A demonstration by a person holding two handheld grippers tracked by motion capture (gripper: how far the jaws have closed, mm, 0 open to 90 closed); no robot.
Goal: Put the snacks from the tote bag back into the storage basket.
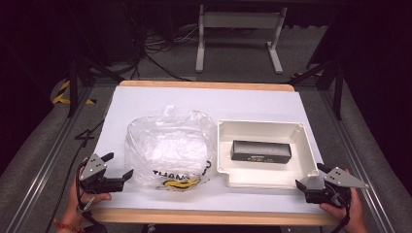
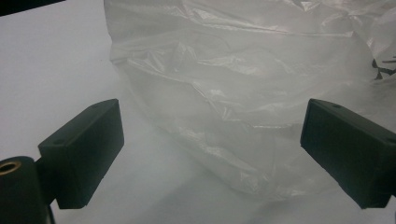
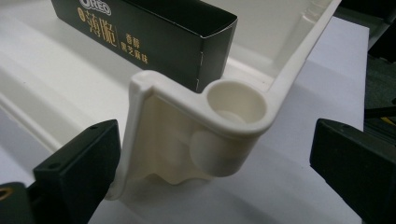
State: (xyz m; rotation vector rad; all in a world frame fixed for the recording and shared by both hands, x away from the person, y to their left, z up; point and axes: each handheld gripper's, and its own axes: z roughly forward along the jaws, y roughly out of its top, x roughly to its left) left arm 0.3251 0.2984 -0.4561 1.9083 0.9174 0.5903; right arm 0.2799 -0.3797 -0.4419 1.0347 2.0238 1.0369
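Both jaws gape with nothing held. The left hand-held gripper (image 1: pixel 120 167) faces the plastic bag (image 1: pixel 167 145) on the table (image 1: pixel 145 104) — thin film may slip or tear. The right hand-held gripper (image 1: pixel 311 177) brackets the tray (image 1: pixel 308 145) corner — closing there could tip out the black box (image 1: pixel 261 151).

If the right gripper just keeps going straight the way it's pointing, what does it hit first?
Most likely the near corner of the white tray, which sits between the open jaws of the right gripper. The dark box inside the tray lies farther along that line. How close the corner is can't be judged exactly.
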